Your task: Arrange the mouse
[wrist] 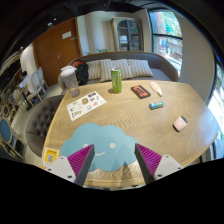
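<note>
The gripper (112,160) is hovering over the blue mat (100,143), fingers standing wide apart, gripping nothing; a green can (116,80) is standing well beyond.

Magenta pads (80,157) flank a light-blue mat (102,146); beyond the fingers, a tan wooden table (125,112) and green can (116,80).

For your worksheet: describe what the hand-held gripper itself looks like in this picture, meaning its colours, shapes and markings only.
The hand-held gripper has two pale grey, blocky fingers, each bearing a magenta pad on its inner face. The pads look wedge-shaped. No cables, markings or sleeve are visible.
</note>
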Motion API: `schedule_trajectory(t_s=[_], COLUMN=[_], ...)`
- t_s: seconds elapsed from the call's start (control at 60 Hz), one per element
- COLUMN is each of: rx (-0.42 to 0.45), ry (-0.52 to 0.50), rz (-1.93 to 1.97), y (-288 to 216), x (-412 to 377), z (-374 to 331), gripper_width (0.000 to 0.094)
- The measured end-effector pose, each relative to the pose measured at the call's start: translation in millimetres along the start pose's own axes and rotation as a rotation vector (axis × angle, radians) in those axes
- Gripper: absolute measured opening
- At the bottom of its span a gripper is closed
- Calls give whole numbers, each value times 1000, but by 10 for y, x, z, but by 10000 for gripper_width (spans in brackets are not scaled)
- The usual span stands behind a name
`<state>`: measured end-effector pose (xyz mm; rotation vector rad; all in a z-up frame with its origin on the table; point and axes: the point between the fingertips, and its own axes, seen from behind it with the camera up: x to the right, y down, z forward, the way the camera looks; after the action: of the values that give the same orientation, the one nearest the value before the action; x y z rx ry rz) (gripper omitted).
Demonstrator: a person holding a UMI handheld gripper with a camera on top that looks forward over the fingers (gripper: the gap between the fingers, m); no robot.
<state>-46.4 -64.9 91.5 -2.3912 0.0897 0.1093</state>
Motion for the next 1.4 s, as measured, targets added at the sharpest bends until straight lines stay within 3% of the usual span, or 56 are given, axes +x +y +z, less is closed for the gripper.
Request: schedule_trajectory(t_s=[0.267, 0.717, 0.833, 0.867, 1.283, 1.4], rx=[-19, 9, 7, 47, 123, 158], ry=[15, 91, 61, 65, 38, 64], rz=[10, -16, 30, 19, -57, -32], y=[225, 221, 172, 45, -579, -679], x=[362, 2569, 2855, 2932, 3006, 3059], z=[-23, 723, 988, 1028, 1582, 1649], gripper_width=[827, 830, 833, 816, 822, 702])
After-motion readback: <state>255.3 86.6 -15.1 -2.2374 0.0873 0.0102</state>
